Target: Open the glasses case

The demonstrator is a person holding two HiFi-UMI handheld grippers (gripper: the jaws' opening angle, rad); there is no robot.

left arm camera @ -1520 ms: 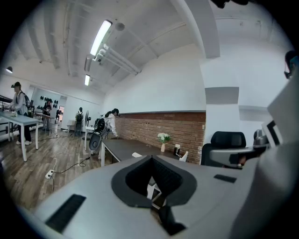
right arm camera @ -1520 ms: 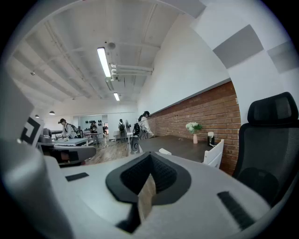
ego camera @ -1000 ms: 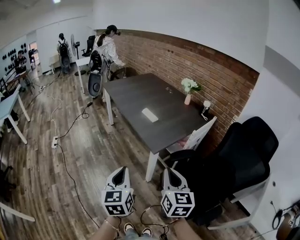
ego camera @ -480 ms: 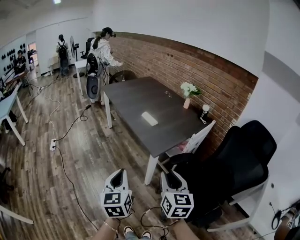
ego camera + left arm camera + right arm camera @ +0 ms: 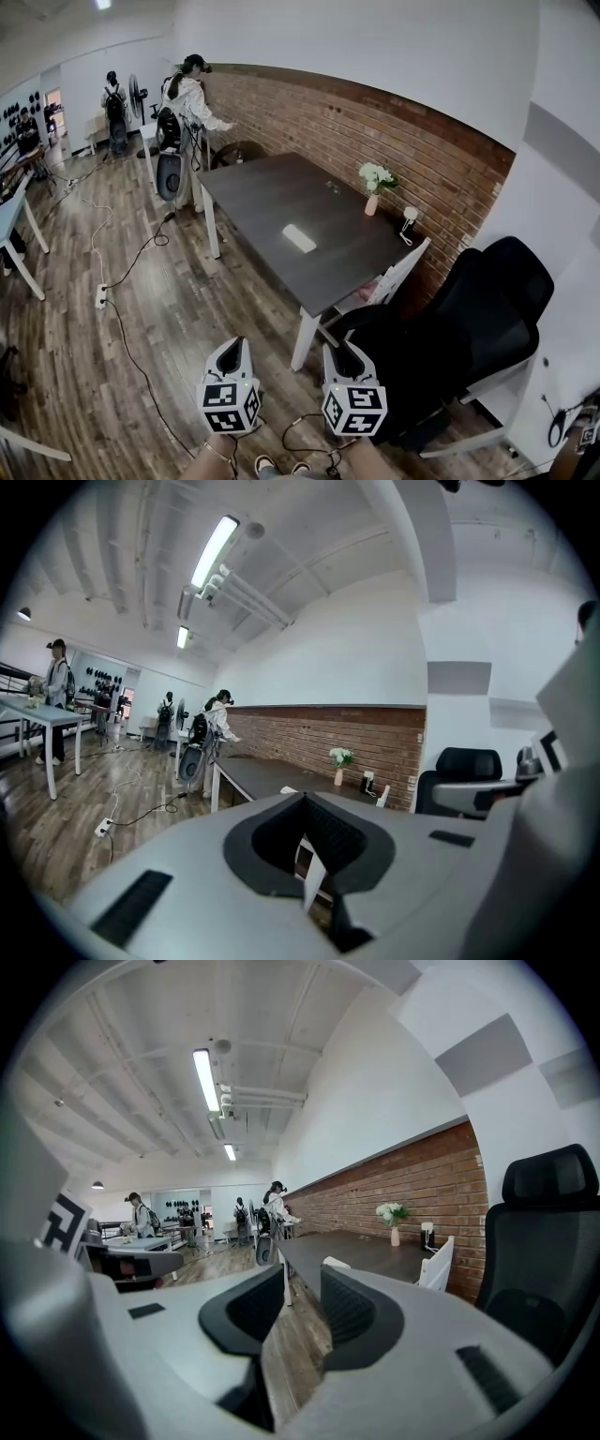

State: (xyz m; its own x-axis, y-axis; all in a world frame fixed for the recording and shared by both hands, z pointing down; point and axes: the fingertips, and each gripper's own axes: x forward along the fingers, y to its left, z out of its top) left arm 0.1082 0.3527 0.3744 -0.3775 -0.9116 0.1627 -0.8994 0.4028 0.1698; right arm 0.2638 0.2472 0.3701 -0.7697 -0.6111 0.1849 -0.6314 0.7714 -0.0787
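Barely begun: the glasses case [image 5: 300,238] lies untouched on the counter [image 5: 253,192], well apart from both tools, the left tool [image 5: 236,344] pressed together, the right tool [image 5: 341,350] empty, its jaws having just been opening.

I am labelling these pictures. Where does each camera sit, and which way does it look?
Head view: on the person's head, looking steeply down at the floor and table; shows both forearms, the left gripper and right gripper.
Left gripper view: on the left gripper, looking roughly level towards the table; shows its fingers, together.
Right gripper view: on the right gripper, facing likewise; its fingers have just been opening, nothing between.
All three share the table and flowers.
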